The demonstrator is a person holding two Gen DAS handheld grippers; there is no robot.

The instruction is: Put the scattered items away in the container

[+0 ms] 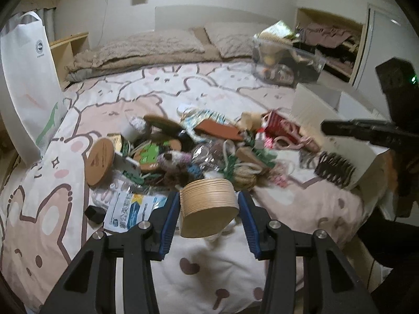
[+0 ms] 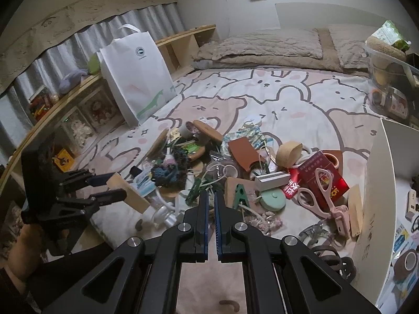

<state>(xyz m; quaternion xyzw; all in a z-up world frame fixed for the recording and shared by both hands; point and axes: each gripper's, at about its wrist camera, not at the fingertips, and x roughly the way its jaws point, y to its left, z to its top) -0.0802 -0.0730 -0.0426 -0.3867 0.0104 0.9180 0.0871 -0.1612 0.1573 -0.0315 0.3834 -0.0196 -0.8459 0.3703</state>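
Left gripper (image 1: 209, 204) pinches a wooden ring (image 1: 208, 206), low centre of the left view, lifted off the pile (image 1: 183, 151). Ring judged light, stiff, thin-walled; side grip suits, gentle squeeze. Gripper pitched down. Right gripper (image 2: 211, 198) pressed together, empty, angled down over the pile. White box (image 2: 371, 196), right edge, likely the container.

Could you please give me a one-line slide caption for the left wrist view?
Left gripper holds a round wooden box above the cluttered bedspread.
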